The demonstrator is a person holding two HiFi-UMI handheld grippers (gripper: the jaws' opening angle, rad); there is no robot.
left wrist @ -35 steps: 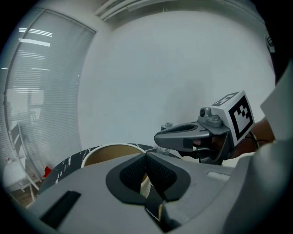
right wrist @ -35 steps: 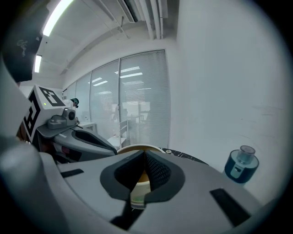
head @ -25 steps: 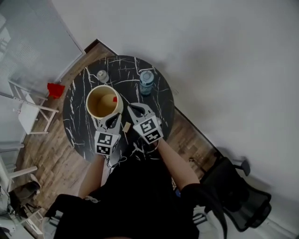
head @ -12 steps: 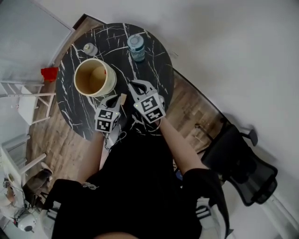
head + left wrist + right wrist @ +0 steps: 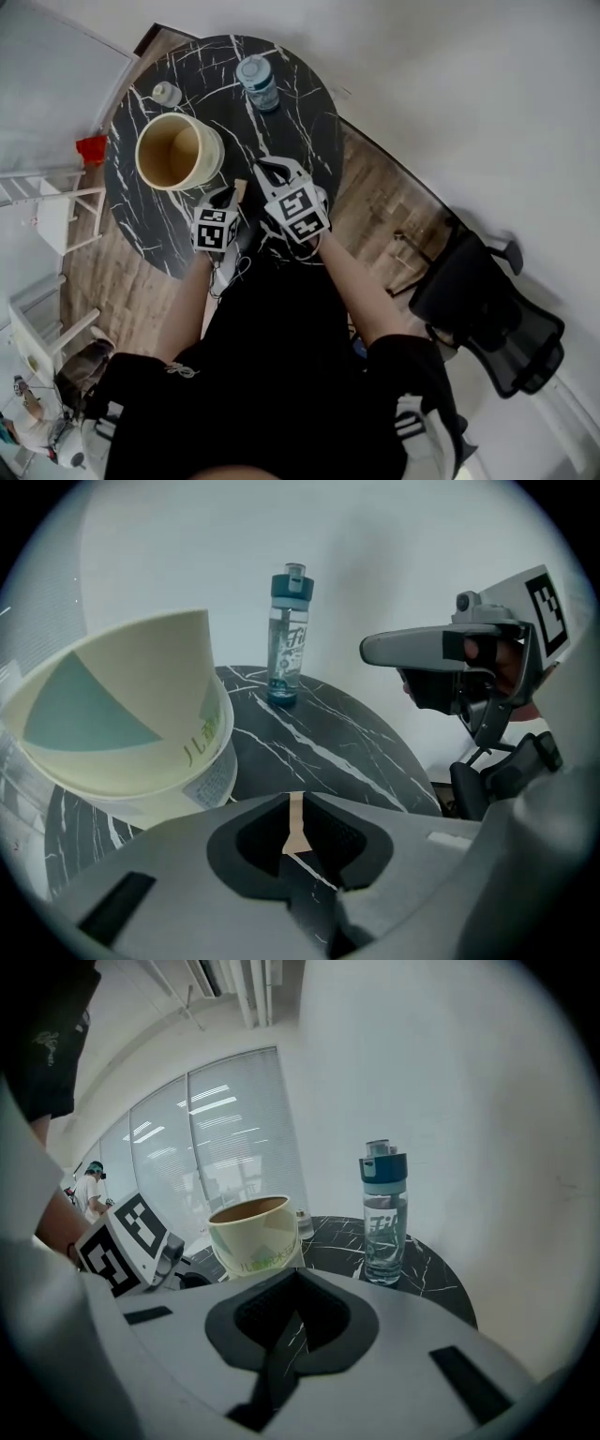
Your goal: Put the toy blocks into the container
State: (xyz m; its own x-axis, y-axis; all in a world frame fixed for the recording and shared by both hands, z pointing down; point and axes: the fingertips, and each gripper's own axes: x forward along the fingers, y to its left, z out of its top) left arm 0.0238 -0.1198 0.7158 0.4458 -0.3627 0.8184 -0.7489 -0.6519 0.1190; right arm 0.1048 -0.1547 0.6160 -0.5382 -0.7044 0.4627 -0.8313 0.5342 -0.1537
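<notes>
**Left gripper low over a wooden block beside the cup**

A round black marble-patterned table (image 5: 302,127) with white veins carries the cream paper cup container (image 5: 213,150), which stands upright on the left part of the top, its tan inside open to the head view. What lies inside it cannot be made out. Behind it stand a clear water bottle with a teal lid (image 5: 257,82) and a small clear jar with a pale cap (image 5: 167,93), well apart from each other.

A small tan wooden toy block (image 5: 240,190) lies on the table just beside the cup, near the table's front edge and between the two tools. The left gripper (image 5: 227,197) points steeply down at it. Its jaws have just been opening and now stand a narrow slit apart. In the left gripper view the block (image 5: 296,829) shows as a tan strip through that slit; the pads do not seem to press on it.

The right gripper (image 5: 270,172) hangs close by on the right, tilted gently down towards the cup and bottle. Its jaws are fully together with nothing between them.
</notes>
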